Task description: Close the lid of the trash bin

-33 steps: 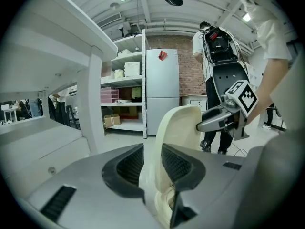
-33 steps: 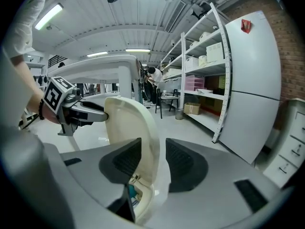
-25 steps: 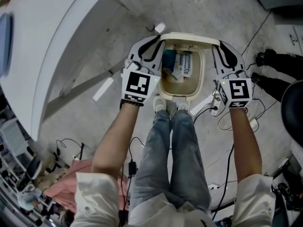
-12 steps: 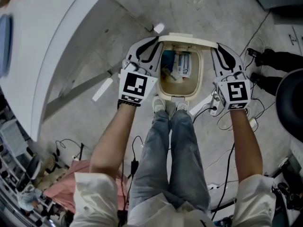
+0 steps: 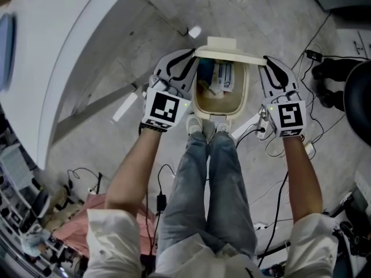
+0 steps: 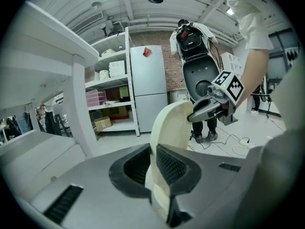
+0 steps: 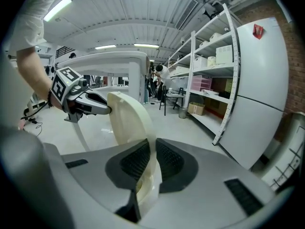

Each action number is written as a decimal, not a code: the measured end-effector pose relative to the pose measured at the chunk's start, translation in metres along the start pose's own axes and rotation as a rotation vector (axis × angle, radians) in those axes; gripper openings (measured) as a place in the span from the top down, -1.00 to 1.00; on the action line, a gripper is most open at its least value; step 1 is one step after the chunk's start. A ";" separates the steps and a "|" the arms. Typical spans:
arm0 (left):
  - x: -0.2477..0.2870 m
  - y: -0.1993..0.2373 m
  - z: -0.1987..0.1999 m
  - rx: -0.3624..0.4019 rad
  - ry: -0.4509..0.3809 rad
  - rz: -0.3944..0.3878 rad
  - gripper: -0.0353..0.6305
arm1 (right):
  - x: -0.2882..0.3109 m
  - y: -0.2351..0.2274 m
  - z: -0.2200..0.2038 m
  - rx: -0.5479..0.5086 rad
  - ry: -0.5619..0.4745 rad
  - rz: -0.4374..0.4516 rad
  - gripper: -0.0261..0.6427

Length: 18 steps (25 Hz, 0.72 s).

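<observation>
1. Right, the trash bin (image 5: 248,91) sits on the floor (image 5: 272,16) just past the person's shoes (image 5: 197,126), mouth open, rubbish (image 5: 223,80) showing inside.
2. Its lid (image 5: 229,52) stands raised over the far edge, not yet down, so the closing step looks to be in hand.
3. On the lid's left edge is the left gripper (image 5: 186,62), on its right edge the right gripper (image 5: 270,63). Both sets of jaws are clenched on the cream plastic.
4. Next, I'd say, both hands need to swing the lid evenly toward the near rim, then let go once it seats.
</observation>
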State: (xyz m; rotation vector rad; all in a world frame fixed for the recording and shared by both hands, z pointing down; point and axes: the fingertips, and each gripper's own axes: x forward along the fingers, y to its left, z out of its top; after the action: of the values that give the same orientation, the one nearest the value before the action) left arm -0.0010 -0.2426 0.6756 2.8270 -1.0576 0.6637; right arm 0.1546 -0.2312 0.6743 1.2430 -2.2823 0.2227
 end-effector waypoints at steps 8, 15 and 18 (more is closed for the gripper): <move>-0.017 -0.022 -0.011 0.130 0.045 -0.052 0.73 | -0.015 0.019 -0.014 -0.042 0.031 0.027 0.72; -0.030 -0.043 -0.024 0.216 0.086 -0.094 0.73 | -0.027 0.036 -0.027 -0.090 0.067 0.069 0.68; -0.035 -0.052 -0.029 0.256 0.101 -0.110 0.72 | -0.031 0.042 -0.034 -0.116 0.083 0.085 0.67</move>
State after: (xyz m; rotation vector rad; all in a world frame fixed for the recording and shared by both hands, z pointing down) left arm -0.0025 -0.1757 0.6924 2.9965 -0.8494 0.9836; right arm 0.1466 -0.1713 0.6914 1.0607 -2.2452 0.1665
